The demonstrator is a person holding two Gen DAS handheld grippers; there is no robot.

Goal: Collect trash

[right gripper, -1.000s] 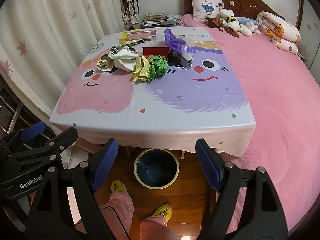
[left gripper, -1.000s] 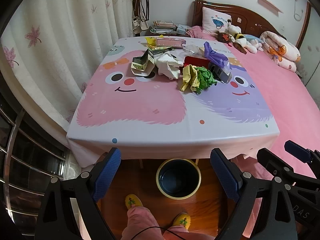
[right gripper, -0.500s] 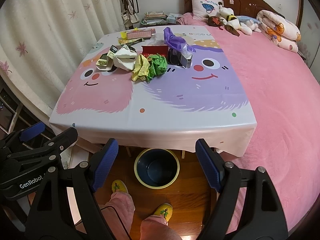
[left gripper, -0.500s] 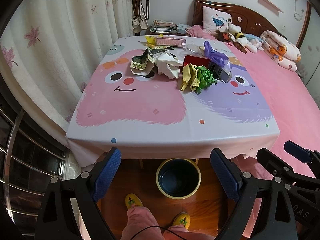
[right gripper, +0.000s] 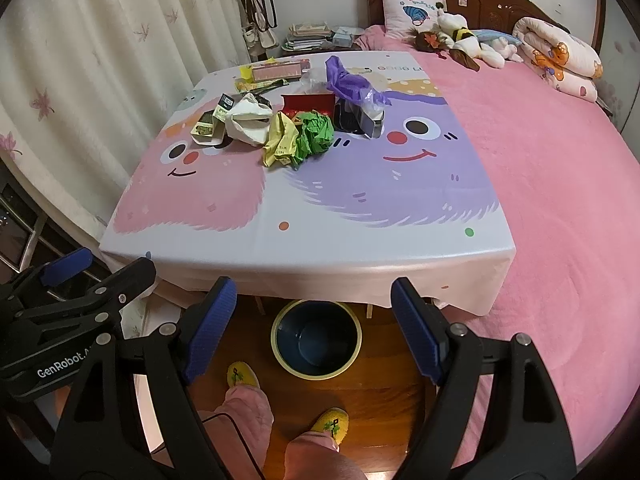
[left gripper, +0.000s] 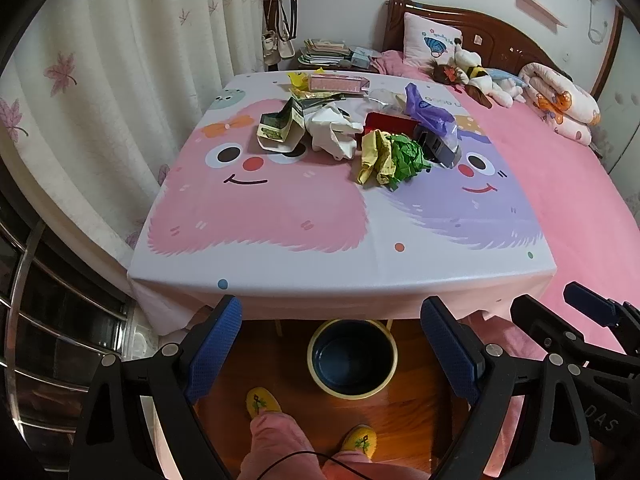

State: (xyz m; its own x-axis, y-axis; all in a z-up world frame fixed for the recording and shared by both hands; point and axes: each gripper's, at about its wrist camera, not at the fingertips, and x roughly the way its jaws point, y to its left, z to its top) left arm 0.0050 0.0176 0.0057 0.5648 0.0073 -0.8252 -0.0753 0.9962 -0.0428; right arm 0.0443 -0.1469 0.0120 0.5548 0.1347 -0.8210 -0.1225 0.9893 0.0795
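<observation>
Holding my left gripper and right gripper wide open and empty, I judged the crumpled green paper ahead light and soft. Pinching its bunched middle looked best, with the bin just below me.

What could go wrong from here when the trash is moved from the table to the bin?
1. The bin stands partly under the table edge, so dropped pieces may land on the floor.
2. The crumpled green paper touches the yellow paper; one grasp may drag both.
3. The light purple bag may slip from an open tool.
</observation>
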